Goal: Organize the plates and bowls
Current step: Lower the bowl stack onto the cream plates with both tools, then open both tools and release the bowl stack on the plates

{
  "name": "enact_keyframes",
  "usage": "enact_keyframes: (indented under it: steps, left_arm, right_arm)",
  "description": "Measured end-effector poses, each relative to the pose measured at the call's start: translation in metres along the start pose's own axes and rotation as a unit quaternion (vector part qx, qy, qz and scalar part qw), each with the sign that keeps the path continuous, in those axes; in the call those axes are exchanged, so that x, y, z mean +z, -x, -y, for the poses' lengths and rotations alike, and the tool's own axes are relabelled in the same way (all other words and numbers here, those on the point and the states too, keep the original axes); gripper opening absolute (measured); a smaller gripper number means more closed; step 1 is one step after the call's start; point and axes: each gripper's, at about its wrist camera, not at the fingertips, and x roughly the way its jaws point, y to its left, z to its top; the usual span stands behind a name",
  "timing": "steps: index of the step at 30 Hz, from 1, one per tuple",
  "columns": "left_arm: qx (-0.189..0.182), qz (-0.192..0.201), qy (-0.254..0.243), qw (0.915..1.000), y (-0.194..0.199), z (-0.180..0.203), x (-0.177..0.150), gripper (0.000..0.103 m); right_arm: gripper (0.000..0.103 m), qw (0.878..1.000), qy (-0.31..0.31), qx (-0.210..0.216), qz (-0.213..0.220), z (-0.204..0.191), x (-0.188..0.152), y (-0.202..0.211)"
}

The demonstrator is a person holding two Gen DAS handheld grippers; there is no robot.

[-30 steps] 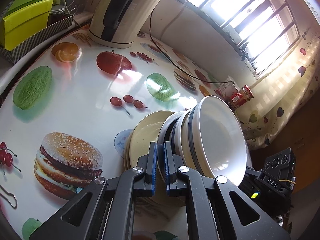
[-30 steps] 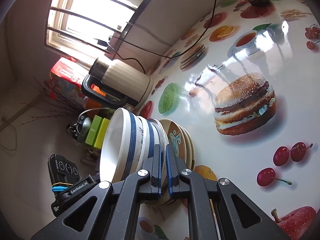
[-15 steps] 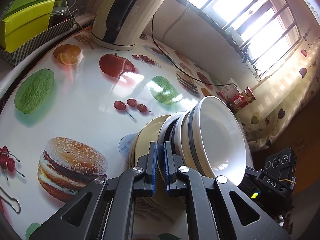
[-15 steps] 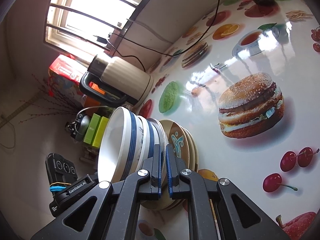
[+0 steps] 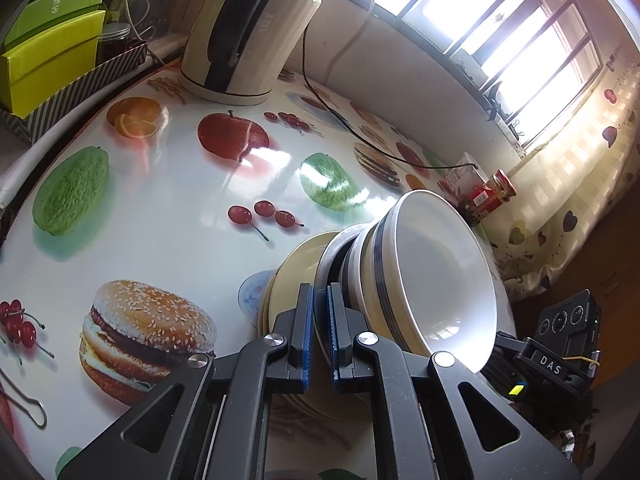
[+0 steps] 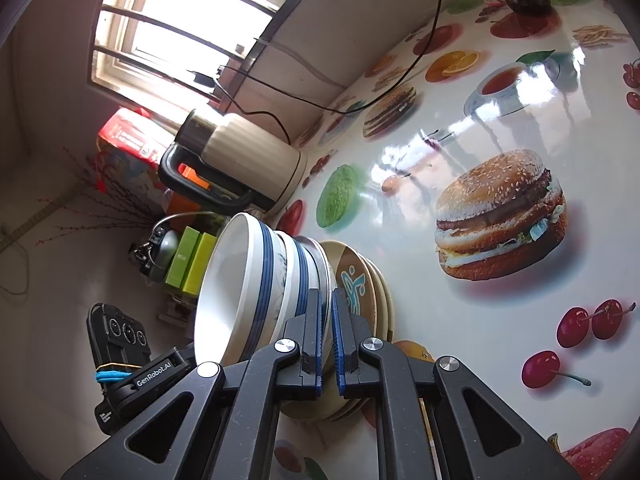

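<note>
A nested stack of white bowls (image 5: pixel 440 272) with dark blue bands sits in a steel dish (image 5: pixel 332 248), above a pile of cream plates (image 5: pixel 292 268). My left gripper (image 5: pixel 318 300) is shut on the steel dish's near rim. From the opposite side, my right gripper (image 6: pixel 328 304) is shut on the same steel dish (image 6: pixel 320 252), with the bowls (image 6: pixel 240 280) on its left and the cream plates (image 6: pixel 380 292), the top one with a blue figure, on its right. Whether the dish rests on the plates or hangs just above them I cannot tell.
The glossy table (image 5: pixel 160 220) is printed with burgers and fruit. A cream kettle (image 5: pixel 248 32) stands at the back, its black cable (image 5: pixel 360 132) running along the wall. Green boxes (image 5: pixel 52 48) sit off the table's edge. A red jar (image 5: pixel 496 192) and a carton stand near the window.
</note>
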Motion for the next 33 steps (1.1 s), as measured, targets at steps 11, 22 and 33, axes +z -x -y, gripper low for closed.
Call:
enact_keyframes:
  steps: [11, 22, 33]
  left_arm:
    - [0.004, -0.002, -0.005, 1.0000, -0.001, 0.000, 0.002, 0.007]
    - [0.012, 0.003, -0.013, 0.9998, 0.003, 0.002, 0.002, 0.010]
    - [0.027, 0.009, -0.014, 0.9995, 0.008, 0.002, 0.001, 0.023]
  right_arm:
    - [0.008, 1.000, 0.003, -0.003, 0.000, 0.000, 0.001, 0.000]
    - [0.010, 1.000, 0.014, -0.006, 0.012, -0.004, 0.004, 0.007]
    - [0.026, 0.999, 0.023, -0.025, 0.019, -0.007, 0.004, 0.011]
